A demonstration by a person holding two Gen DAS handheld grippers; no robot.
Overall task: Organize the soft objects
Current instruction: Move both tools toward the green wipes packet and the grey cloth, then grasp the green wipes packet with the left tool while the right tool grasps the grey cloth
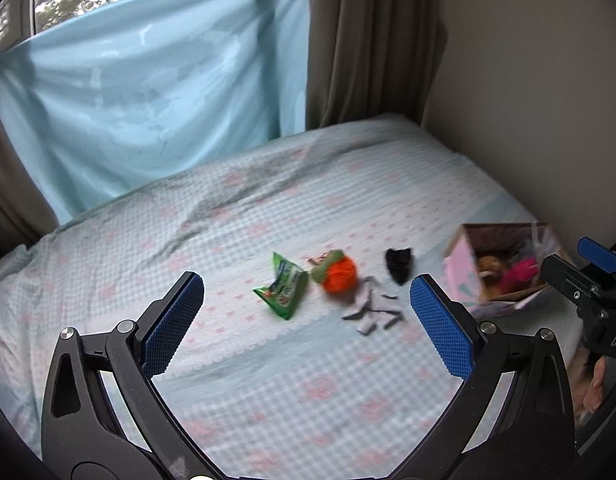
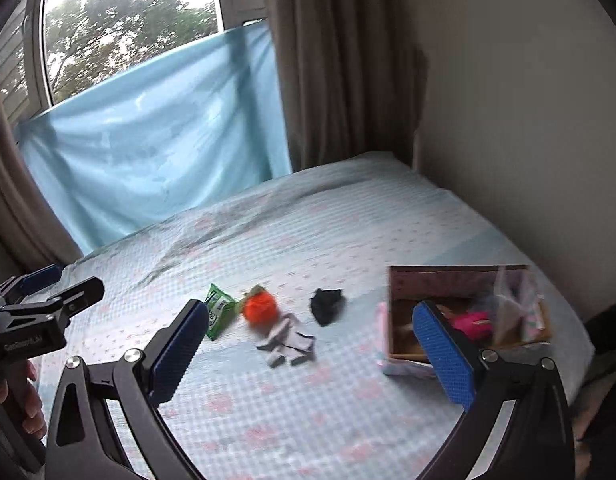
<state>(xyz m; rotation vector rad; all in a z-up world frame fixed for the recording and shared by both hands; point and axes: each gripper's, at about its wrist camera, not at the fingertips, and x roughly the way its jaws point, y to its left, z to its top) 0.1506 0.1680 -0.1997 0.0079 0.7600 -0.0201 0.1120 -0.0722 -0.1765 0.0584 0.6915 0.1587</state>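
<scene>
1. Left gripper (image 1: 307, 312): jaws spread wide, nothing between the pads, held above the bed (image 1: 268, 380).
2. Right gripper (image 2: 309, 340): jaws also spread wide, nothing held, above the same bed. Landmark for everything below is the box (image 2: 391, 320).
3. The box sits on the bed near the wall, open side up. Inside: a pink soft item (image 2: 473, 322), a clear plastic bag (image 2: 515, 304), and a brownish toy (image 1: 493, 264); details blurred.
4. Black cloth (image 2: 327, 304): on the sheet just left of the box, not touching it.
5. Grey-white sock bundle (image 2: 288, 342): further left of the box, nearer the cameras than the black cloth.
6. Orange plush ball (image 2: 260, 307): left of the box, touching or just beside the sock bundle; cannot tell which.
7. Green packet (image 2: 218, 314): farthest left of the box, just beside the ball.
</scene>
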